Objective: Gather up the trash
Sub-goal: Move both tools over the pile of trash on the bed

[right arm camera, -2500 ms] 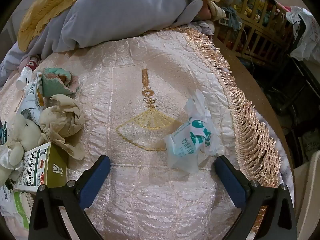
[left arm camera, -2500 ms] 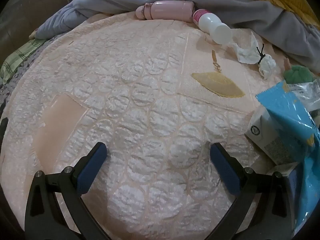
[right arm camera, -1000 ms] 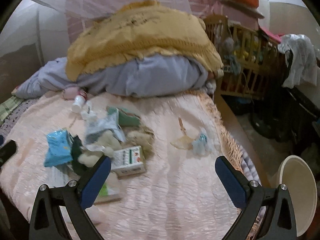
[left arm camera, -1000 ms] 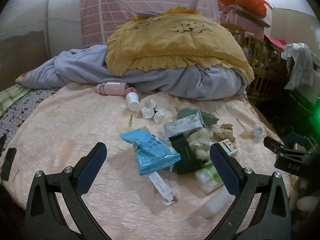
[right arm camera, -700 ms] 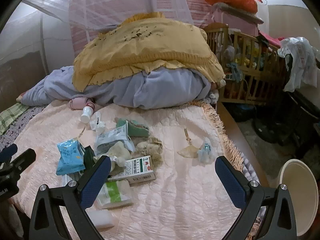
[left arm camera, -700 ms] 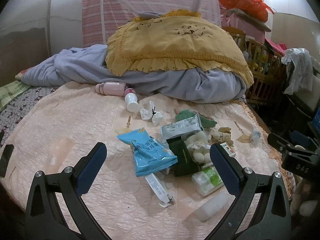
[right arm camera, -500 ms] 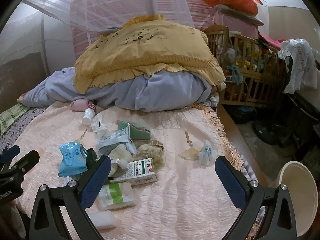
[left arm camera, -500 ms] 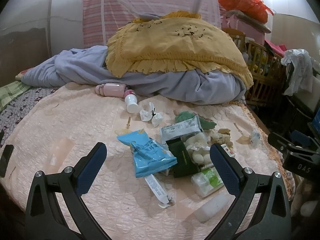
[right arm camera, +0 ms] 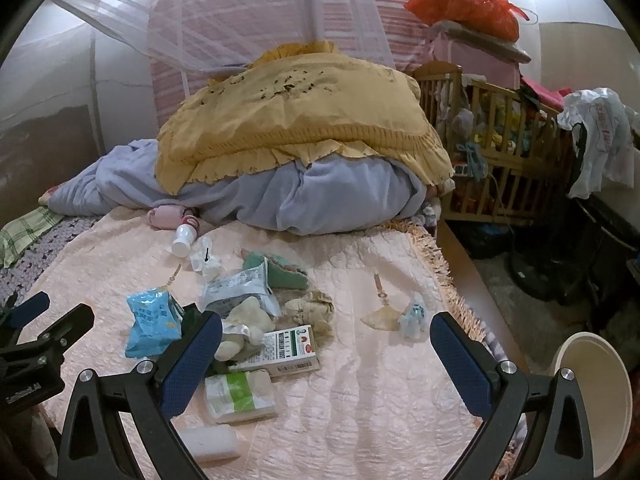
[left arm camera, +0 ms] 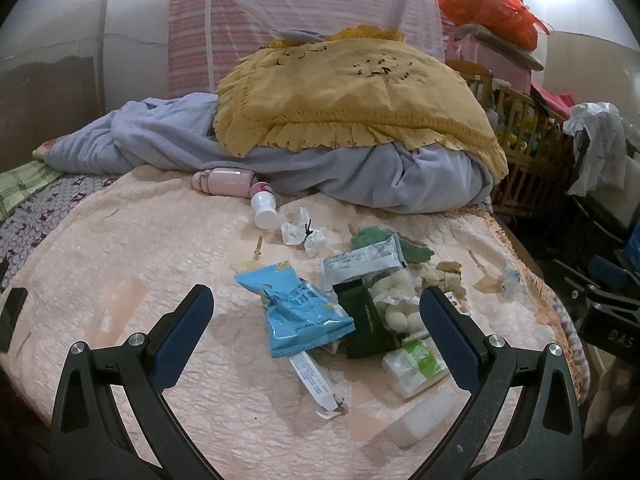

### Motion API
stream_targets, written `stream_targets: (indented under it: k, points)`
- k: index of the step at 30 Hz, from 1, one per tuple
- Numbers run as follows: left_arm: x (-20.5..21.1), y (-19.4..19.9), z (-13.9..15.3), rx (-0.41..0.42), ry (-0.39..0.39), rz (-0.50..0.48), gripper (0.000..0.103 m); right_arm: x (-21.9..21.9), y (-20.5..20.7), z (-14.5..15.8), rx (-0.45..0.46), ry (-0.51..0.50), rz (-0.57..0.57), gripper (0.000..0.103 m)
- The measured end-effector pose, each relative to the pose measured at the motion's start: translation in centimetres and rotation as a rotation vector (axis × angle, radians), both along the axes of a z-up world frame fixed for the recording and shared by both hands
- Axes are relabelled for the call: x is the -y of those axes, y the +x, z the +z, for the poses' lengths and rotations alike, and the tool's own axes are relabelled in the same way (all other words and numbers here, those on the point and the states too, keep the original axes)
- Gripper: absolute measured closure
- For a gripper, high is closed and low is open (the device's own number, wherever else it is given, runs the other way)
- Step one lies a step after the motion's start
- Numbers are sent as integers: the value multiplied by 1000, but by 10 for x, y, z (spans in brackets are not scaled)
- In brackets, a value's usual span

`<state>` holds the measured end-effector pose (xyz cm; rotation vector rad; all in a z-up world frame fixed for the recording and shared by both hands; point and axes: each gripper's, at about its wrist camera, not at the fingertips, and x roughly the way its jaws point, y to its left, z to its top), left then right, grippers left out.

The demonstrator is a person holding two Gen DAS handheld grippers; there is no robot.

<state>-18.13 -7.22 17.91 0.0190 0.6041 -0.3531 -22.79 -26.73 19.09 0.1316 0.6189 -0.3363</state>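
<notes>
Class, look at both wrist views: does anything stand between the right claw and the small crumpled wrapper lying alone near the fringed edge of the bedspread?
Nothing visible does. The right claw is open and held back from the bed; only bare bedspread lies before the small wrapper. The trash pile sits off to the left.

- We see a quilted bedspread, pale peach cloth with a soft sheen and a puckered, bubbly surface.
- We see a blue snack bag of glossy, crinkled plastic film.
- We see a small carton of smooth printed cardboard.
- We see a tissue pack in clear, shiny plastic wrap.
- We see a white bottle of smooth matt plastic.
- We see a yellow pillow of matt cloth with a frilled edge, on a soft grey blanket.
- We see a crib of varnished wood.
- We see our gripper pads, matt blue, on black matt plastic arms with metal screws.
</notes>
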Motion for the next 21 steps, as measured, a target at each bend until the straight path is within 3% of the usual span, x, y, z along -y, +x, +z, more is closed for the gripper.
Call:
stream_targets:
  k: [21]
  points:
    - [-5,8,-6,-7,8,30,1,-5,1,-1,7,8,57,0]
